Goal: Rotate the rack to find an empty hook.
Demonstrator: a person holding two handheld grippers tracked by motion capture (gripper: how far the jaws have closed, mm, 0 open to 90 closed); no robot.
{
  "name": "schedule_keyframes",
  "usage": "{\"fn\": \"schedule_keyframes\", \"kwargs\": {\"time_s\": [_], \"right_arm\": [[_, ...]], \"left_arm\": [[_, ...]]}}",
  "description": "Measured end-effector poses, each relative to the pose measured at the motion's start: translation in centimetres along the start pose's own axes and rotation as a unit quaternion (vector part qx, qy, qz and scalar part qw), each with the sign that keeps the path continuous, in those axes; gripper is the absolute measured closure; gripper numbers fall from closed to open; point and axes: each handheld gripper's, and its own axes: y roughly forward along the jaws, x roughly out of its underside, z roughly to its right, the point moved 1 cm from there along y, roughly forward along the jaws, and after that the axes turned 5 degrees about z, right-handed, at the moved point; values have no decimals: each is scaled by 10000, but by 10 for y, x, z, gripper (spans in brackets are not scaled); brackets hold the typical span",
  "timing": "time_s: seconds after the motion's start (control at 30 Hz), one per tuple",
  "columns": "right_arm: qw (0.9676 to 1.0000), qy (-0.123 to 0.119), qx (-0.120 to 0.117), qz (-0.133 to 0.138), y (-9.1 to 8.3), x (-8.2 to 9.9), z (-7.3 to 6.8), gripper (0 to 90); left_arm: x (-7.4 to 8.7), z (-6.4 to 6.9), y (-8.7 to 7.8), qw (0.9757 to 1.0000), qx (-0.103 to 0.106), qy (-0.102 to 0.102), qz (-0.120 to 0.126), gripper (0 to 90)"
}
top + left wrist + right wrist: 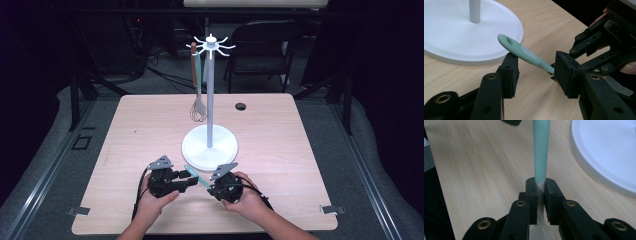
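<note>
Mint-green plastic utensil handle (541, 150) clamped between right gripper (540, 185) fingers, held off the wooden counter (150, 125). Left gripper (536, 75) fingers apart either side of handle, likely for a handover toward the white hook stand (210, 145).

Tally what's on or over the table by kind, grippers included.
Grippers: 2, left and right
Stands: 1, white stand
Utensils: 2, whisk hanging on the stand, green utensil clamped in the right gripper
Total: 5
</note>
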Motion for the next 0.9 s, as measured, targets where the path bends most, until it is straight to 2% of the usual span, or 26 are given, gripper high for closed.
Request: {"fn": "schedule_keyframes", "kwargs": {"time_s": [0.17, 0.43, 0.63, 0.9], "right_arm": [[9995, -23, 76, 319, -1, -10, -4, 823], [9979, -53, 76, 646, 3, -25, -10, 824], [9971, -10, 127, 746, 8, -26, -12, 824], [9966, -42, 179, 798, 7, -24, -12, 824]], "left_arm": [[-6, 4, -5, 9999, 61, 27, 129, 612], [-15, 7, -17, 9994, 40, 123, 335, 726], [-14, 7, -16, 9995, -24, 137, 282, 783], [-10, 8, -7, 9999, 19, 153, 57, 830]]}}
